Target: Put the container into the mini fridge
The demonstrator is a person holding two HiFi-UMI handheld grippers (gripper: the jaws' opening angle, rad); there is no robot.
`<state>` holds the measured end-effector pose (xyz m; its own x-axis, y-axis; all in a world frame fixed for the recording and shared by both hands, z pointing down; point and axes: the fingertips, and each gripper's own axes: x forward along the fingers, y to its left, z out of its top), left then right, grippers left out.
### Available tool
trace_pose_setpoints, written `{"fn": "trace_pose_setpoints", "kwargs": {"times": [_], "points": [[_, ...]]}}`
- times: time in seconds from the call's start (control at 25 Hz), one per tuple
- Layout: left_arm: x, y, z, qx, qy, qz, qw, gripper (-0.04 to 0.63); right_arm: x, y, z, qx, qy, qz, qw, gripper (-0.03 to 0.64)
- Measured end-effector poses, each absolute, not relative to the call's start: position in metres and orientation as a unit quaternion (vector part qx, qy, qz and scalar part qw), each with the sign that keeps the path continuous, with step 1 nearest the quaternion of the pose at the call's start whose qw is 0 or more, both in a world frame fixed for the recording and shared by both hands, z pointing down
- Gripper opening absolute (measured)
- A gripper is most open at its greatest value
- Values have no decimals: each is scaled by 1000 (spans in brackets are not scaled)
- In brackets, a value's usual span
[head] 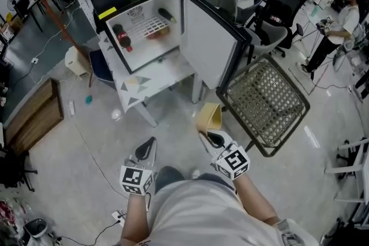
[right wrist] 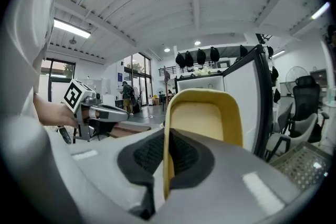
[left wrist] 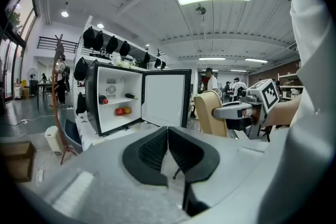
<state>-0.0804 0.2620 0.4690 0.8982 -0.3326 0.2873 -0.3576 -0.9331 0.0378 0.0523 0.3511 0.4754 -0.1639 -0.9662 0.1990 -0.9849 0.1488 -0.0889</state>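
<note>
In the right gripper view, the yellow container (right wrist: 205, 118) fills the middle and hides nearly all of the mini fridge (right wrist: 202, 83) behind it; only the top of its white inside shows. In the head view, a reddish thing (head: 157, 31) inside the fridge is blurred beyond naming. The left gripper view shows a red and a yellow round thing (left wrist: 122, 110), too small to identify. The left forearm (head: 131, 222) runs off the head view's bottom edge.

The yellow container (head: 209, 118) is held tilted at the frame centre. The mini fridge (head: 151, 50) stands open at the upper left.
</note>
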Motion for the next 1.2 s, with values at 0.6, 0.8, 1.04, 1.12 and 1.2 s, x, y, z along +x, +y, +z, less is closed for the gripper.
{"fn": "trace_pose_setpoints", "kwargs": {"times": [0.6,0.8,1.04,1.12,1.2], "points": [[-31,139,495,974,-161,146,61,11,81,225,498,632,-762,118,73,6],[-23,76,493,977,-148,145,60,11,86,159,499,635,-758,122,84,6],[-29,13,496,977,-141,142,67,11,85,91,497,641,-752,119,102,6],[-35,-5,495,978,-139,141,67,11,86,73,497,645,-748,118,104,6],[-42,-20,495,978,-138,141,67,11,86,57,497,648,-745,117,107,6]]}}
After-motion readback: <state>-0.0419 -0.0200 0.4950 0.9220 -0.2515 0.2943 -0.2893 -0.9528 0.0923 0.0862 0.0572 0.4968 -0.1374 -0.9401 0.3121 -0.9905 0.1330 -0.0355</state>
